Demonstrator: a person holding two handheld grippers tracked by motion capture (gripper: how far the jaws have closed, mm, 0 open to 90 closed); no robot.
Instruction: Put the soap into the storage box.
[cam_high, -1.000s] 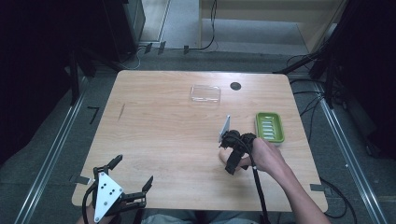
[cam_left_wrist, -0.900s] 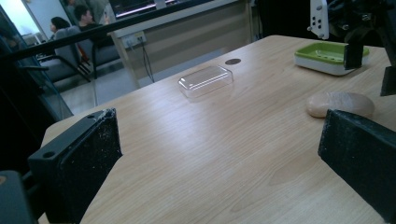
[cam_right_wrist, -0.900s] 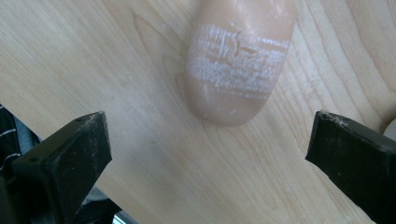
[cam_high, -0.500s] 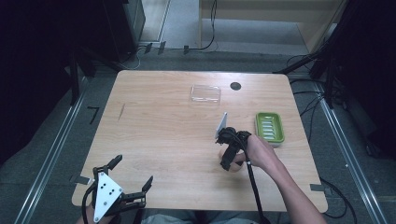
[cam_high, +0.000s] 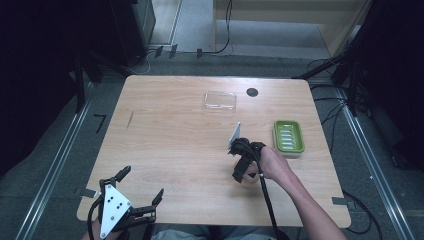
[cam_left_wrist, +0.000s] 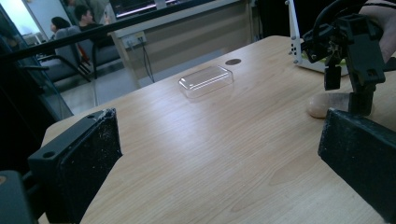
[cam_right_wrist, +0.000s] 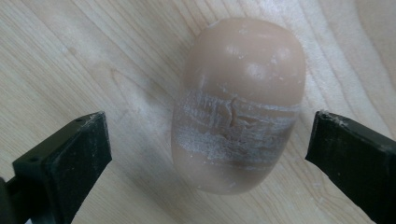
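Soap bar (cam_right_wrist: 238, 105) is lying flat on the wooden table (cam_high: 170, 140), and the right gripper (cam_right_wrist: 210, 154) is hovering directly above, jaws spread wide on either side without touching. Left gripper (cam_high: 131, 196) is waiting open and empty at the near edge.

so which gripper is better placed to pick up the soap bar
Right. The right gripper is open right over the soap bar, one jaw on each side. The left gripper sits at the table's near left corner, far from it.
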